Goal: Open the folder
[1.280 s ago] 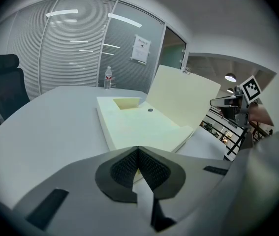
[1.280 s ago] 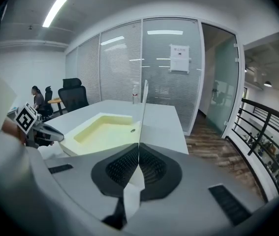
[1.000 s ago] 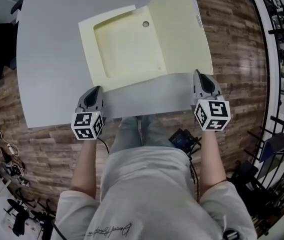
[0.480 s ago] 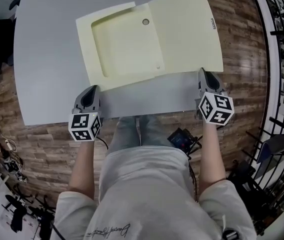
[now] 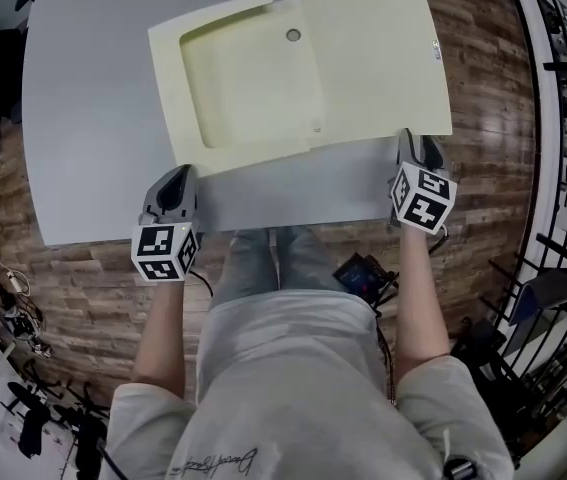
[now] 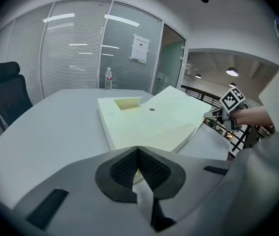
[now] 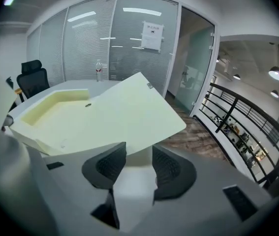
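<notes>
The folder [image 5: 253, 83] lies spread open on the desk [image 5: 93, 118], its cover [image 5: 378, 58] swung out to the right and jutting past the desk's edge. The right gripper [image 5: 415, 148] has just been opening its fingers, which now stand partly apart with the cover's near edge at their mouth but not pinched. The left gripper [image 5: 171, 186] sits closed and empty near the folder's front corner. Once released, the overhanging cover has little under it and may flop back or drag the folder, since nothing holds the base down.
</notes>
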Tool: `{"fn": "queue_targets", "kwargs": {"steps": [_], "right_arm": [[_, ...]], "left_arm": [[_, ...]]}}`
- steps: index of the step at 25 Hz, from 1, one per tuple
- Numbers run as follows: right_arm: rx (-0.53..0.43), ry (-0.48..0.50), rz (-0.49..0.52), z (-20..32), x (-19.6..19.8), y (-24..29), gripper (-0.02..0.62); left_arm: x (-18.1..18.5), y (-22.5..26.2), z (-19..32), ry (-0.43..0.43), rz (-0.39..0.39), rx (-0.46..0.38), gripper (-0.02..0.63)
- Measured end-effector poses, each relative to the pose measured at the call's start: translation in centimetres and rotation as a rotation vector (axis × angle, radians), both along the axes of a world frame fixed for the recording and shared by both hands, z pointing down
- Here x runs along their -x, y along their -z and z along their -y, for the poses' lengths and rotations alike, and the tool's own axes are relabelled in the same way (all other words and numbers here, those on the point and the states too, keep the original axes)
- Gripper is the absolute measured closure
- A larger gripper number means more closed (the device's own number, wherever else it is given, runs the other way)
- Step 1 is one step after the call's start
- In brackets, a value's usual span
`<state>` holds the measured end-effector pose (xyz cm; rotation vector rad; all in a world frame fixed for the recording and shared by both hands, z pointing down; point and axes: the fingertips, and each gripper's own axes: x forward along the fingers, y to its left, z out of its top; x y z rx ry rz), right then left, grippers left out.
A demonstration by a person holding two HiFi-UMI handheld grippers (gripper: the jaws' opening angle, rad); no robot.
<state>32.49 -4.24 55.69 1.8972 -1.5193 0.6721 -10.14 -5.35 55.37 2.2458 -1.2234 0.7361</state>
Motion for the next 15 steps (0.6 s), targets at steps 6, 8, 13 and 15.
{"fn": "queue_targets", "kwargs": {"steps": [6,8,13,15], "right_arm": [[0.020,-0.063,-0.026,-0.3,-1.5,-1.2,0.348],[0.037,-0.066,-0.028,-0.1,-1.9,-2.0,0.344],[0.077,-0.064,-0.021,0.1,-2.3,-4.2,0.345],[0.086,-0.035,-0.044,0.1,-2.3,-4.5,0.345]], "left_arm": [[0.1,0.2,-0.2,0.000,-0.005,0.007,0.597],[-0.1,0.3,-0.1,0.000,-0.006,0.007,0.597],[-0.2,0.4,-0.2,-0.003,-0.008,0.008,0.597],[-0.3,0.5,-0.3,-0.005,-0.010,0.007,0.597]]}}
